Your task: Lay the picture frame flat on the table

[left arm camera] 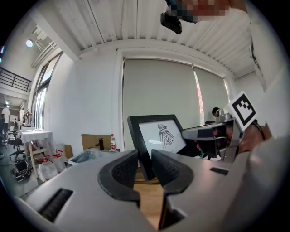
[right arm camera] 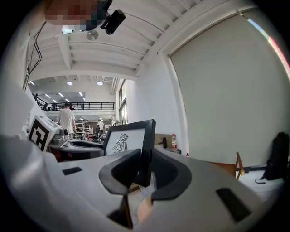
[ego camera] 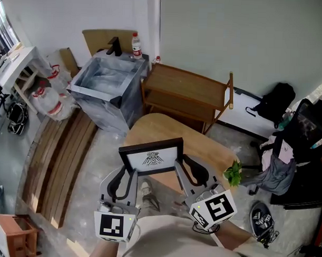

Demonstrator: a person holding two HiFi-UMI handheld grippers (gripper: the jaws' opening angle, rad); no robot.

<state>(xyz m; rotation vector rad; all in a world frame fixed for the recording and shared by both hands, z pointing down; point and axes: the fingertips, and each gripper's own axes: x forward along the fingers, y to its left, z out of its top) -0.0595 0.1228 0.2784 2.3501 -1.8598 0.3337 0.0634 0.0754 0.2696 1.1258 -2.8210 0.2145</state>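
The head camera is looking steeply down from above the round wooden table (ego camera: pixel 157 126). It is taking in the picture frame (ego camera: pixel 151 155) at mid-picture, with the left gripper (ego camera: pixel 126 175) and the right gripper (ego camera: pixel 183 166) close under it near the lower edge. The left gripper view's camera is riding low behind its own jaws, looking nearly level and slightly upward, very near the frame's left edge. The right gripper view's camera is sitting likewise behind its jaws, facing the frame's right edge at close range. All three views are sharing the frame and the water bottle (ego camera: pixel 136 45). Each gripper view is also catching the other gripper at its side.
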